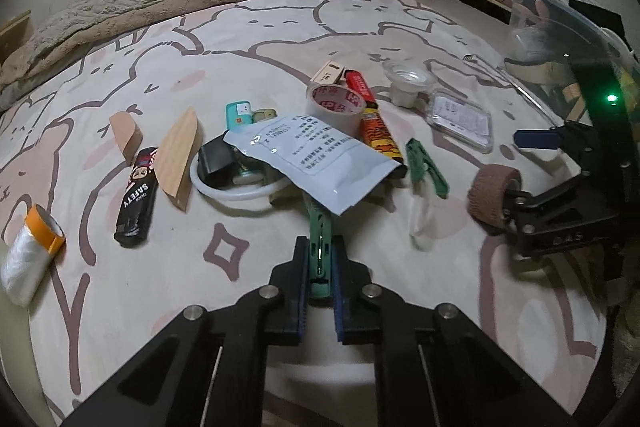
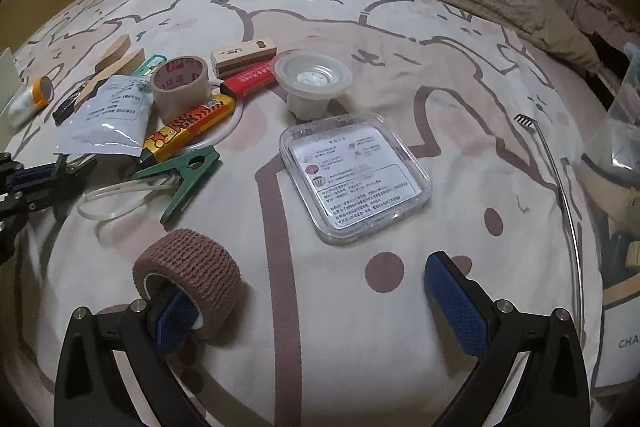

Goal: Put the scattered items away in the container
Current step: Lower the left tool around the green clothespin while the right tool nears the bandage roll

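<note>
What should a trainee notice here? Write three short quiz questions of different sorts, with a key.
1. True or false: the left claw is shut on a green clip.
2. The brown bandage roll sits: A) inside the container; B) threaded on one finger of the right claw; C) under the white pouch.
3. In one word, how do the right claw's jaws stand?

Key: 1 true; 2 B; 3 open.
</note>
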Demonstrator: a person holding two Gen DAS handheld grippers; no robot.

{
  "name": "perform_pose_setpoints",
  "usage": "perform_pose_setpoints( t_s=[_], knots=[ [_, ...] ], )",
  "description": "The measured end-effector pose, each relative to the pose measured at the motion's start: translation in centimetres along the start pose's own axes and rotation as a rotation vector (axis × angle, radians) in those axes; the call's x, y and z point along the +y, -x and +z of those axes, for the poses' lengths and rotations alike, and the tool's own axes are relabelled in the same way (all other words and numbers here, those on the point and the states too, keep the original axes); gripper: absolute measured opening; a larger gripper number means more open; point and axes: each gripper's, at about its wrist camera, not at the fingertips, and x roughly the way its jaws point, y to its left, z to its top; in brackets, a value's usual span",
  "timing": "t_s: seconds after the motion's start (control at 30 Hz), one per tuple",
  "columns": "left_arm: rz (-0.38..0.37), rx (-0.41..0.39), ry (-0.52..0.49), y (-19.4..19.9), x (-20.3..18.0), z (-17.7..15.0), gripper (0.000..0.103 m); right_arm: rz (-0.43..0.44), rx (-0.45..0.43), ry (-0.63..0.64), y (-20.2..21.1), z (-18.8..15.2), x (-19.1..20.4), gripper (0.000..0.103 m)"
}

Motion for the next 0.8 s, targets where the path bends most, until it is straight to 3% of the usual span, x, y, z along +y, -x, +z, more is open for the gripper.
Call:
perform_pose_setpoints(
  t_s=[0.23,0.43,0.8],
  knots=[
    [-0.009,0.016,0.025,1.7,-0.6,-0.9,0.010,0.067,-0.008,0.015,0.7,-0.2,0.3,0.103],
    [-0.024,0.015,0.013,3.7,-1.5,-2.1,0.010,0.182,-0.015,0.029,1.9,-0.8,1.5,0.103],
    [-0.058,0.012,0.060,6.3,-2.4,-5.0,0.010,0.273,-0.026,0.140,4.3,-2.3,4.5,0.103]
  ],
)
